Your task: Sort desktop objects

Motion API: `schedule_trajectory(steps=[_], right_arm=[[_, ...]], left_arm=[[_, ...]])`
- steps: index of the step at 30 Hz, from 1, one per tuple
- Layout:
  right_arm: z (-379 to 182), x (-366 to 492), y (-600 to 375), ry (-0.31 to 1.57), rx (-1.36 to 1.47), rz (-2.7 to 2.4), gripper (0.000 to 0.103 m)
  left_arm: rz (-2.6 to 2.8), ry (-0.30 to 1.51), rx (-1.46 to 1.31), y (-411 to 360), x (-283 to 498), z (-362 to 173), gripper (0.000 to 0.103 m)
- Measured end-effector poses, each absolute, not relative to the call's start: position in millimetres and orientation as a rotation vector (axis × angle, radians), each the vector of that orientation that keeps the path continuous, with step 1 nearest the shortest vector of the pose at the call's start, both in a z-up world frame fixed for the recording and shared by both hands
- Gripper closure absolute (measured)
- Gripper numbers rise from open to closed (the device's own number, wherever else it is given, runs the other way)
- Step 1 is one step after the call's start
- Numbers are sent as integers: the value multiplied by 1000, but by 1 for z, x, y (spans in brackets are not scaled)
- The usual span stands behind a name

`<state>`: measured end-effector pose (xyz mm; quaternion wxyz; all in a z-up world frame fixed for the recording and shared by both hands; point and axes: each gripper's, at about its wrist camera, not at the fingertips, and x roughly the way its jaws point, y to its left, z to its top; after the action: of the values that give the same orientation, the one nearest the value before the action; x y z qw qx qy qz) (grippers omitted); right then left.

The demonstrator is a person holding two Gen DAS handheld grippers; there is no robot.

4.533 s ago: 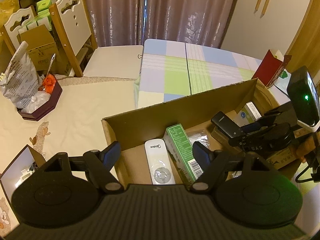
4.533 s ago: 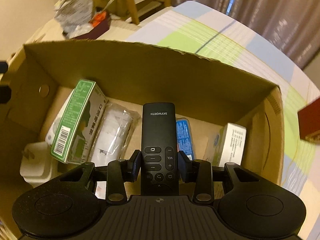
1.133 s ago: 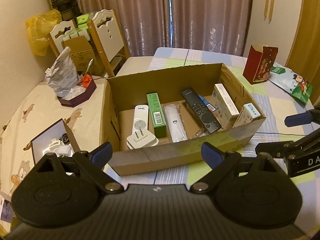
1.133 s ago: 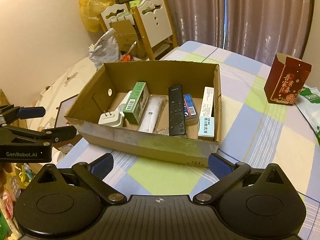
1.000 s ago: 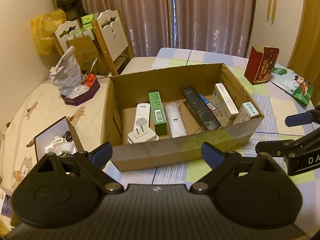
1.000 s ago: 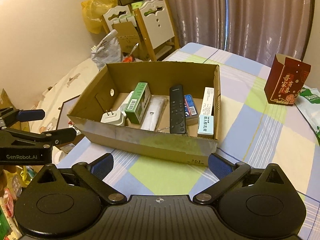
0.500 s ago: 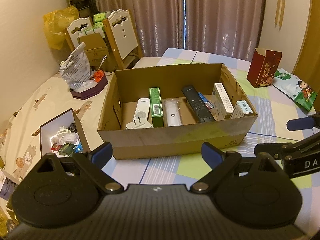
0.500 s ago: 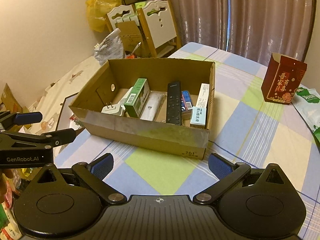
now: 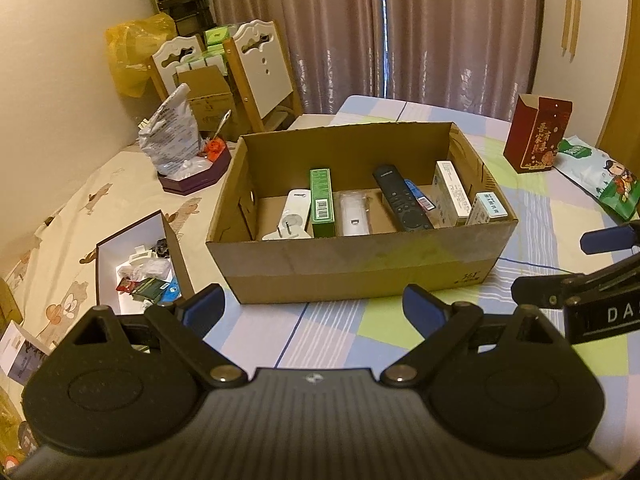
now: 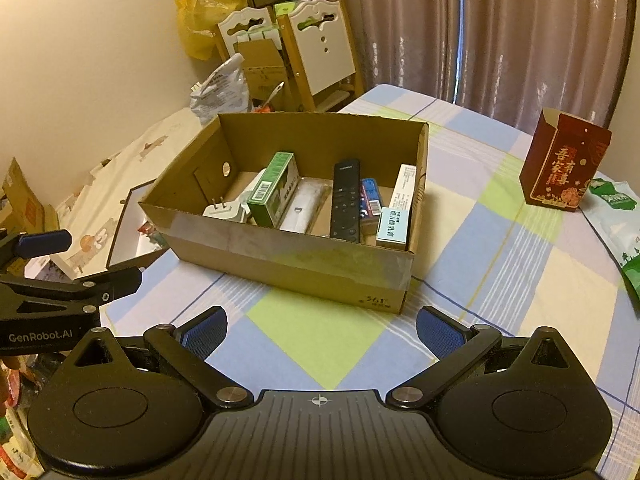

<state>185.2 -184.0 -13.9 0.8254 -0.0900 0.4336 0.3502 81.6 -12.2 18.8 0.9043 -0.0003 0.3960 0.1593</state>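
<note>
A cardboard box (image 9: 360, 268) (image 10: 288, 256) stands on the checked tablecloth. Inside lie a black remote (image 9: 400, 202) (image 10: 345, 200), a green carton (image 9: 322, 202) (image 10: 272, 190), a white plug adapter (image 9: 290, 222) (image 10: 222, 210), a white wrapped item (image 9: 354, 218) (image 10: 302, 206), a blue pack (image 10: 370, 196) and white cartons (image 9: 452, 192) (image 10: 400, 208). My left gripper (image 9: 314, 308) is open and empty, held back from the box's near wall. My right gripper (image 10: 322, 330) is open and empty too, also short of the box. Each gripper shows at the edge of the other's view.
A red paper bag (image 9: 536, 144) (image 10: 564, 168) and a snack packet (image 9: 600, 176) sit to the right. To the left are an open white box of odds and ends (image 9: 140, 264), a dark tray with a plastic bag (image 9: 192, 176), chairs (image 9: 260, 68) and boxes.
The right gripper let go of the black remote, which now lies in the box. Both grippers have drawn back and up from the box and stand open.
</note>
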Motion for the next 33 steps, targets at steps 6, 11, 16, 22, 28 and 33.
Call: schedule_trajectory(steps=[6, 11, 16, 22, 28, 33], right_arm=[[-13, 180, -182, 913, -201, 762, 0], [-13, 176, -180, 911, -209, 759, 0], [-14, 176, -179, 913, -209, 735, 0], [-13, 175, -175, 911, -207, 703, 0], [-14, 173, -169, 919, -202, 660, 0], [-16, 169, -163, 919, -203, 624, 0]], left_arm=[[362, 786, 32, -18, 70, 23, 6], [372, 785, 36, -19, 64, 22, 6], [342, 798, 26, -17, 64, 22, 6], [295, 809, 31, -12, 69, 22, 6], [271, 820, 36, -2, 74, 21, 6], [253, 831, 33, 9, 75, 19, 6]])
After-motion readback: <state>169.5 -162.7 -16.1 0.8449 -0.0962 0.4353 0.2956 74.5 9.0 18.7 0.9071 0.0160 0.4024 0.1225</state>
